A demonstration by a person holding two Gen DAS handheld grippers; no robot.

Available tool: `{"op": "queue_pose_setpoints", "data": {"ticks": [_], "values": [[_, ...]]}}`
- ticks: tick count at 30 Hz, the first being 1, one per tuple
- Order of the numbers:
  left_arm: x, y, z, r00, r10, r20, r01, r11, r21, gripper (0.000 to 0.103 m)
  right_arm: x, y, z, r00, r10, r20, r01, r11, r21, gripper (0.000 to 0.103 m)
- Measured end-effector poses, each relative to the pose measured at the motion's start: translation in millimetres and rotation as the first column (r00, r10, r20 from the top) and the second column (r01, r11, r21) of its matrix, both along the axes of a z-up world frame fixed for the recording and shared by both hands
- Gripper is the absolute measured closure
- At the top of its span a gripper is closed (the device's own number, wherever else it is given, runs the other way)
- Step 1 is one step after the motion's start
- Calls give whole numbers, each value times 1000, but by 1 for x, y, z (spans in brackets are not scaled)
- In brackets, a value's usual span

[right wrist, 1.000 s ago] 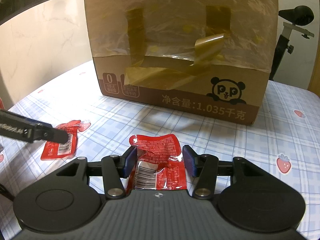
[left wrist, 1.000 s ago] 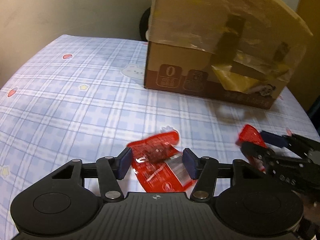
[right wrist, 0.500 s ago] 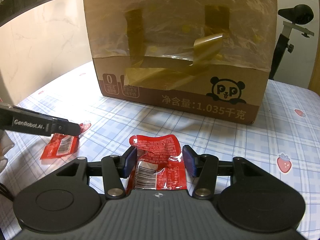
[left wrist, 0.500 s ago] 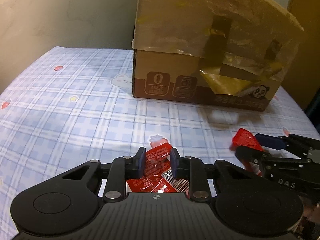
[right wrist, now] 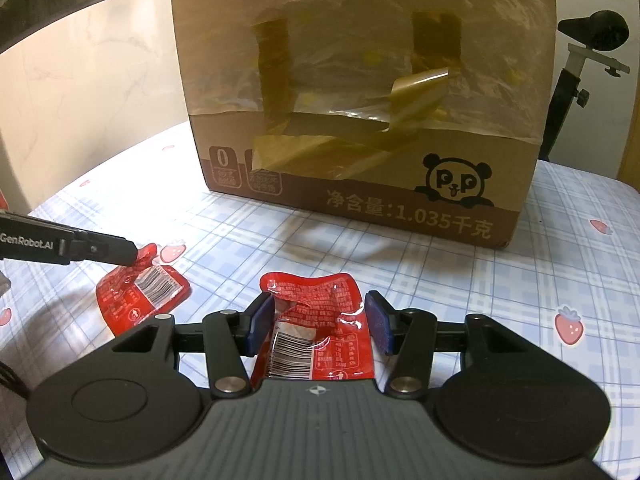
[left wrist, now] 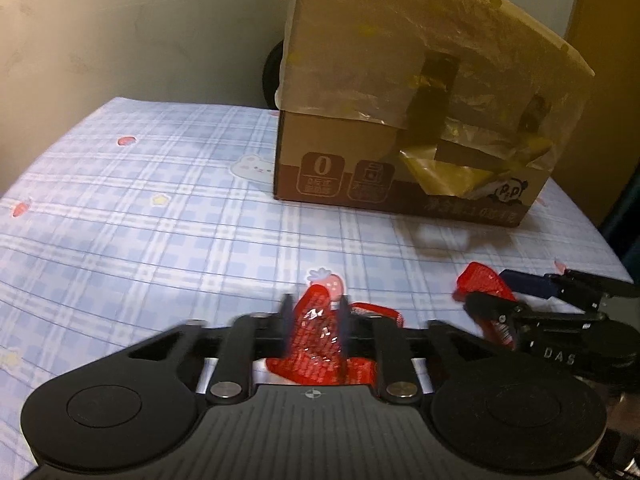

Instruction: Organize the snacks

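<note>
Red snack packets are clamped in both units: my left hand-held gripper (left wrist: 314,320), jaws just reopening slightly, holds one packet (left wrist: 316,336); my right hand-held gripper (right wrist: 318,322) pinches another (right wrist: 316,328). Both sit before the cardboard box (right wrist: 360,100). Next, I judge, lift each over its rim.

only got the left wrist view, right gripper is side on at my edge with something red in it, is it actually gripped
Observer: Yes. In the right wrist view the right gripper is shut on a red snack packet, with both blue pads against its crumpled sides.
Operator: which face is showing
Observer: The side with the barcode faces the camera.
Operator: anything next to the box over there
Observer: A black saddle on a stand shows to the right of the cardboard box, further back.
</note>
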State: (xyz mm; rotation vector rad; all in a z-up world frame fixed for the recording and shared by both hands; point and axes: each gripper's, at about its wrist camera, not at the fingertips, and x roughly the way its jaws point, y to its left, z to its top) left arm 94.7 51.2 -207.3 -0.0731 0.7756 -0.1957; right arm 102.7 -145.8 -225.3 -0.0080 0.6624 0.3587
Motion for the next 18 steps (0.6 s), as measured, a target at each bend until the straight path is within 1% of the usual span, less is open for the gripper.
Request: {"op": "queue_pose_setpoints", "data": {"ticks": [1, 4, 9, 10, 12, 14, 16, 18], "values": [[-1, 1, 0, 1000, -6, 2, 6, 1000, 1, 55, 0, 0, 0, 1000, 0, 0, 0, 1000, 0, 50], [-2, -1, -3, 999, -43, -11, 43, 999, 25, 53, 0, 0, 0, 1000, 0, 0, 0, 1000, 0, 50], [-3, -10, -8, 995, -97, -32, 99, 994, 49, 40, 1, 0, 0, 1000, 1, 0, -1, 1000, 1, 50], [-2, -13, -9, 994, -108, -34, 110, 992, 62, 36, 1, 0, 0, 1000, 1, 0, -1, 1000, 1, 50], [-2, -18, -12, 992, -120, -38, 123, 988, 95, 35, 1, 0, 0, 1000, 1, -1, -1, 1000, 2, 50], [-3, -22, -15, 992, -126, -31, 128, 983, 132, 32, 1, 0, 0, 1000, 1, -1, -1, 1000, 1, 50], [-4, -24, -17, 991, -130, -20, 131, 980, 151, 31, 1, 0, 0, 1000, 1, -1, -1, 1000, 2, 50], [-5, -23, -18, 992, -125, -8, 125, 981, 150, 31, 1, 0, 0, 1000, 2, -1, -2, 1000, 3, 50]]}}
